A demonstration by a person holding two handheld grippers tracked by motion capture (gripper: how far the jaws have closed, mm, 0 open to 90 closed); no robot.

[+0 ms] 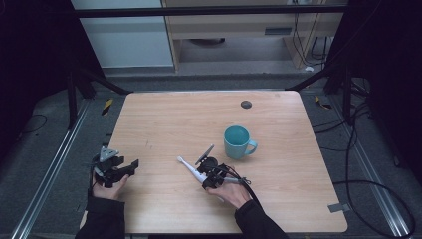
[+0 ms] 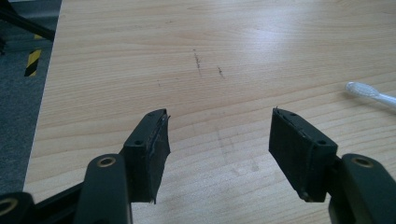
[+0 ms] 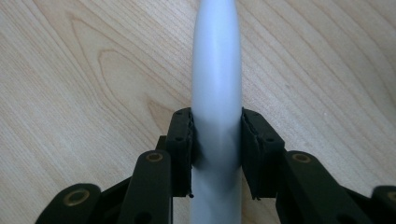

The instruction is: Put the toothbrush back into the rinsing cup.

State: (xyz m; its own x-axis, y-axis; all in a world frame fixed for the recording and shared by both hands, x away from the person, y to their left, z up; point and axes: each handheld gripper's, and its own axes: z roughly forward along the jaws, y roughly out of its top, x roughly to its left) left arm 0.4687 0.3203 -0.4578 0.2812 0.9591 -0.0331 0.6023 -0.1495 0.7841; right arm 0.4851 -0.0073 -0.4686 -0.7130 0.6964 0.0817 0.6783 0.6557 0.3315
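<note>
Toothbrush (image 3: 217,93) clamped at handle by right gripper (image 1: 213,175), both pads pressed on white shaft; brush seen low over table (image 1: 164,124), head pointed toward left side, just short of teal mug (image 1: 238,142). Left gripper (image 2: 218,140) held spread wide, nothing between jaws, parked near table's left edge. Grasp judged done; carry to mug, probably drop-in, judged not yet done

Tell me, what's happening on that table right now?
Right gripper shut on white toothbrush, low over table. Left gripper open, holding nothing. Teal mug upright just beyond the toothbrush, nothing between them.
</note>
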